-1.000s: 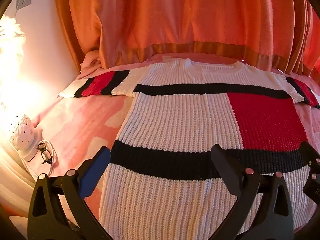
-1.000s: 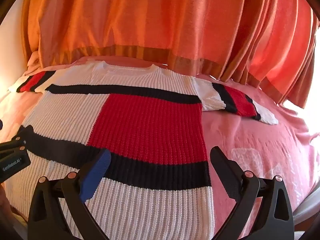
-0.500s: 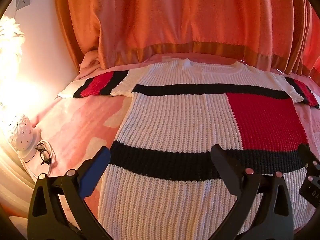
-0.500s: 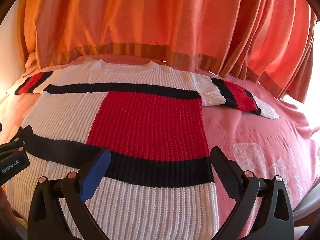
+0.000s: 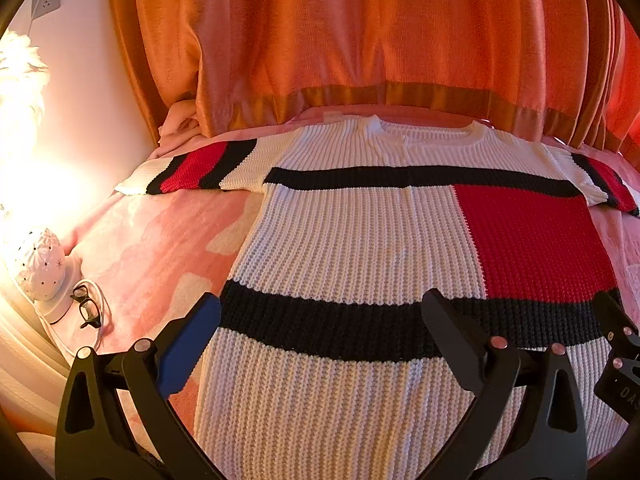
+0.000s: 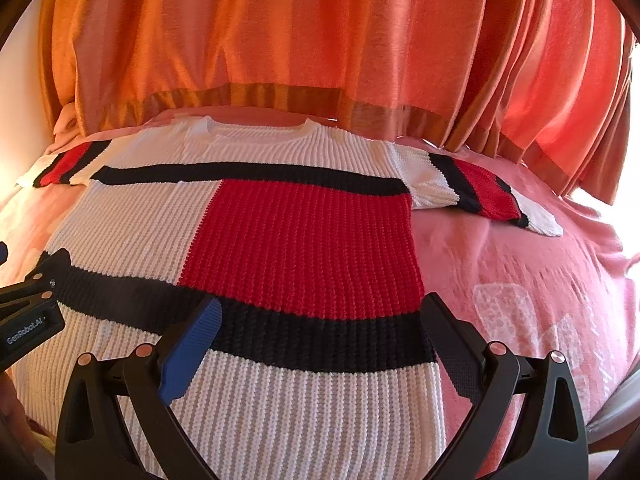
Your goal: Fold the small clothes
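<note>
A knitted sweater (image 5: 360,248), white with black bands and a red block, lies flat and spread out on a pink bed cover (image 5: 152,248), neckline far, hem near. It also shows in the right wrist view (image 6: 304,240). Its short sleeves (image 5: 192,168) (image 6: 480,192) stretch out to both sides. My left gripper (image 5: 320,320) is open and empty over the lower left of the sweater. My right gripper (image 6: 320,320) is open and empty over the lower right, above the black band. Each gripper shows at the edge of the other's view (image 5: 620,360) (image 6: 28,312).
Orange curtains (image 5: 360,40) hang behind the bed's far edge. A lit white lamp (image 5: 36,268), black glasses (image 5: 90,312) and a white cable sit on a surface at the left. The pink cover (image 6: 540,300) extends right of the sweater.
Both grippers have drifted slightly; the right view has shifted a little to the right. The sweater has not moved and both grippers stay open.
</note>
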The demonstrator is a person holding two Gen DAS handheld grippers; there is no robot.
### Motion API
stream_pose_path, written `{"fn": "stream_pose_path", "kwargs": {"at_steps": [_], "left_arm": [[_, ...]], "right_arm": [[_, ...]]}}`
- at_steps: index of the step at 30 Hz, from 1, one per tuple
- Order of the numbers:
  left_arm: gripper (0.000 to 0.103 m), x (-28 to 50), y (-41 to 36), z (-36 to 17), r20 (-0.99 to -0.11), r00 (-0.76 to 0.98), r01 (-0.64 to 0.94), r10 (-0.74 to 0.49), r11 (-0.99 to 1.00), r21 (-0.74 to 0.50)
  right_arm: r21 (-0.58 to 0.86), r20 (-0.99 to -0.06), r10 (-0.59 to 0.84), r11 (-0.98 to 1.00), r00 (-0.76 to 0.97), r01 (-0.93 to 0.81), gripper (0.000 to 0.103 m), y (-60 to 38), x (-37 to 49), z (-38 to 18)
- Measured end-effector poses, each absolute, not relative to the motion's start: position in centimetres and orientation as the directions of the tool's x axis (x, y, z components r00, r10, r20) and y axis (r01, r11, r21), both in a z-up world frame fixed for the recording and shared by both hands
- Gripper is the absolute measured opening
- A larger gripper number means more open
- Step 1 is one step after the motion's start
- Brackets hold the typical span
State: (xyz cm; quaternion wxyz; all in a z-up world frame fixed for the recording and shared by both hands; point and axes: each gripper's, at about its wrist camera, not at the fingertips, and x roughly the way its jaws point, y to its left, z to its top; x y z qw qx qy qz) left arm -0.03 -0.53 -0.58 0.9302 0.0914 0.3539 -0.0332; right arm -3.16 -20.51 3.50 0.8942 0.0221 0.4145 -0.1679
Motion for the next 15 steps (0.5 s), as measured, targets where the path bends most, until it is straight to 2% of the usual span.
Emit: {"fn": "stream_pose_path", "kwargs": {"at_steps": [15], "left_arm": [[0.098,-0.01,-0.56,-0.62,-0.664,0.748,0.126,0.004,0.981,0.148]], "right_arm": [[-0.089,-0.751,-0.272,0.944,0.602,0.316,0.098,-20.14,-3.08,3.42]]}}
